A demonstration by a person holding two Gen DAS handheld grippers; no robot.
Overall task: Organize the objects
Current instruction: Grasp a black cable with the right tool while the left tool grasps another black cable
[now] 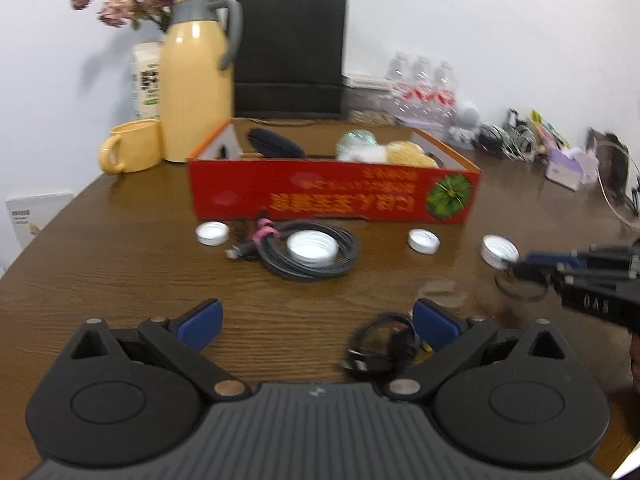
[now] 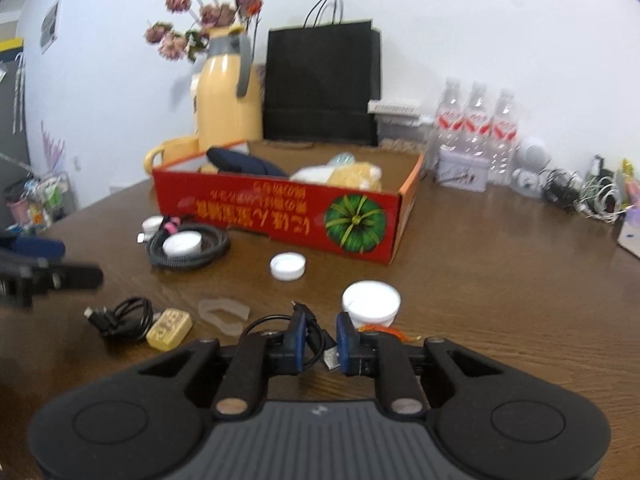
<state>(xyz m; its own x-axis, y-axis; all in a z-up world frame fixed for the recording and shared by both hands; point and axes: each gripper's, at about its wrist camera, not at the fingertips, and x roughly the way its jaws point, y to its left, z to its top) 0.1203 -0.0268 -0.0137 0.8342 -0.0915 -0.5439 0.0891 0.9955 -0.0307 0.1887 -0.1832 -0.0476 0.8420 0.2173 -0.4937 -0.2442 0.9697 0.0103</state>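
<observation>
Between the blue pads of the right gripper (image 2: 318,344) sits a thin black cable (image 2: 312,334), a loose coil with a small plug standing up at the pad tips and a metal USB end hanging just inside the right pad; the jaws are drawn in narrow and pinch the cable against the wooden tabletop (image 2: 500,280). Just beyond the right pad a white lid (image 2: 371,300) lies flat, with a smaller white cap (image 2: 288,266) farther out ahead. Left of these jaws lie a clear curved plastic piece (image 2: 224,312), a yellow block (image 2: 169,329) and a second black cable bundle (image 2: 120,318). The left gripper (image 1: 318,326) has its jaws spread wide with nothing between the pads; that second bundle (image 1: 380,348) lies just inside its right pad. Well ahead of both jaws stands a red cardboard box (image 1: 332,192), printed with upside-down lettering and a green fruit, holding a dark pouch (image 1: 276,143) and pale plush things (image 1: 400,154). In front of the box a thicker grey braided cable (image 1: 308,256) lies coiled around another white lid (image 1: 312,246). A yellow jug (image 1: 198,80) and yellow mug (image 1: 130,146) stand behind the box's left end.
</observation>
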